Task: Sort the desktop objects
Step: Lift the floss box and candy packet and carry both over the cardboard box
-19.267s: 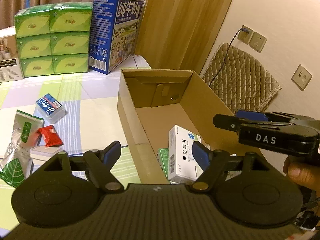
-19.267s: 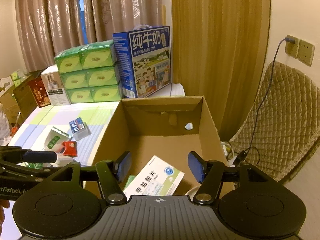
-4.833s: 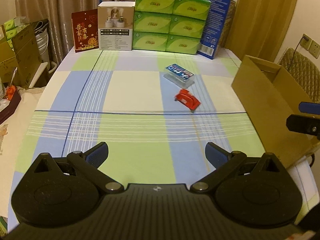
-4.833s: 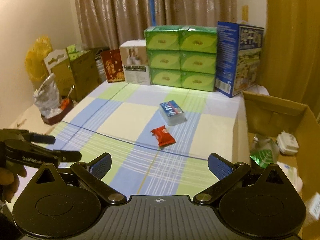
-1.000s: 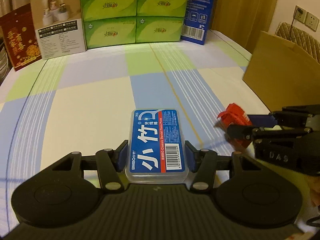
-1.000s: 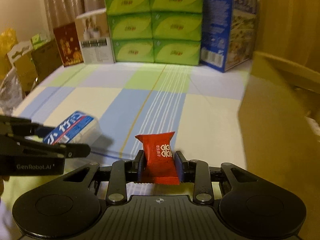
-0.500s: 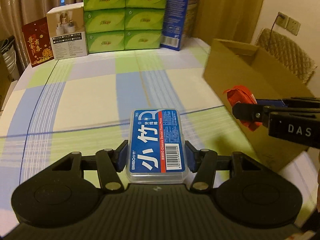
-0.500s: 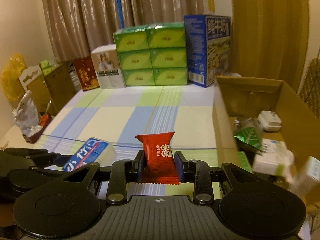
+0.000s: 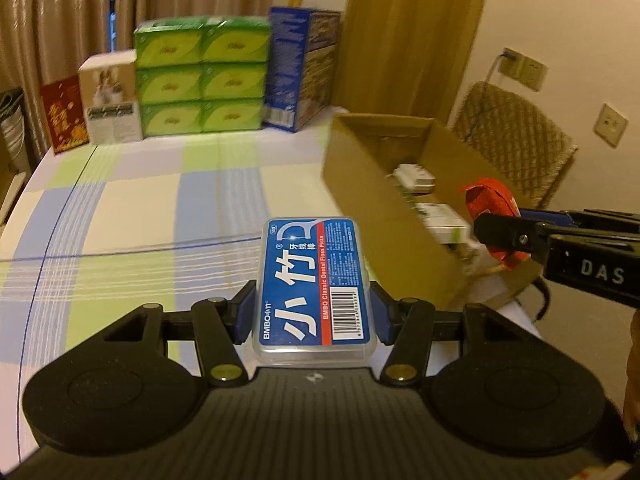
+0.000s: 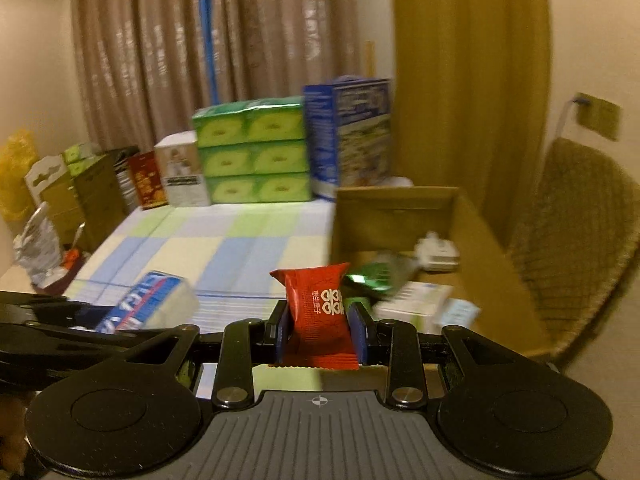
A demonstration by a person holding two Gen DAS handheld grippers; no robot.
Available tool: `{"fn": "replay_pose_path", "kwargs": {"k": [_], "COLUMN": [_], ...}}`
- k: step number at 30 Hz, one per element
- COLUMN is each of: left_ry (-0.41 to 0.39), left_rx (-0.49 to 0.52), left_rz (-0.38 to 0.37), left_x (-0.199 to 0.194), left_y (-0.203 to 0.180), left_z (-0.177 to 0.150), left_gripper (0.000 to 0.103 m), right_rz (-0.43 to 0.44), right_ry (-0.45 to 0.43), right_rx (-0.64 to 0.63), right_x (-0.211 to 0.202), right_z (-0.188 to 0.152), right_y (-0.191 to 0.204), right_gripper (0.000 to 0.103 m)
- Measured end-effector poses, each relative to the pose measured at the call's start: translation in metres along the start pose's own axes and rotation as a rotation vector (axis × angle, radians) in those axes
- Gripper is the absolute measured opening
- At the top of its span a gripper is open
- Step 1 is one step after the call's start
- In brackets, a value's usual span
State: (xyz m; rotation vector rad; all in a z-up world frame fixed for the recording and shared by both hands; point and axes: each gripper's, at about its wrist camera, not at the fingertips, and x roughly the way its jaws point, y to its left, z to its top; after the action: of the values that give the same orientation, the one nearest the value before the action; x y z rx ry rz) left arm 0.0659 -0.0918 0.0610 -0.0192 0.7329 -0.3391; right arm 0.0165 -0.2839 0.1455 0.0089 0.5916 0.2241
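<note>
While the left tongs (image 9: 314,314) pinch the clear "BMBO Classic Dental Floss Picks" case (image 9: 314,286) above the desk (image 9: 132,216), the right tongs (image 10: 320,332) pinch a red sachet (image 10: 318,314) near the cardboard box's (image 10: 400,200) left edge.

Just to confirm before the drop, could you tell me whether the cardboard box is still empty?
No, the cardboard box already holds several items, including a white adapter and a white carton.

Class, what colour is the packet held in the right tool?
Red packet, with small white and gold print; clearest in the right wrist view.
</note>
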Motion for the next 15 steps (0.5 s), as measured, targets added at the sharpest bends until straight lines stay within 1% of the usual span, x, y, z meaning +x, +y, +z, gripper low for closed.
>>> {"fn": "replay_pose_path", "kwargs": {"k": [6,15], "left_ry": [-0.011,0.001], "left_rx": [0.034,0.074], "left_rz": [-0.032,-0.105], "left_x": [-0.009,0.006], "left_y": [-0.040,-0.089], "left_z": [0.006,0.019], "left_gripper": [0.051,0.051], "right_rz": [-0.062,-0.111], "right_ry": [-0.018,-0.045], "right_rx": [0.051,0.094], "right_x": [-0.020,-0.030], "right_z": [-0.005,0.002], "right_y": [-0.041,-0.087], "right_gripper": [0.029,0.029]}}
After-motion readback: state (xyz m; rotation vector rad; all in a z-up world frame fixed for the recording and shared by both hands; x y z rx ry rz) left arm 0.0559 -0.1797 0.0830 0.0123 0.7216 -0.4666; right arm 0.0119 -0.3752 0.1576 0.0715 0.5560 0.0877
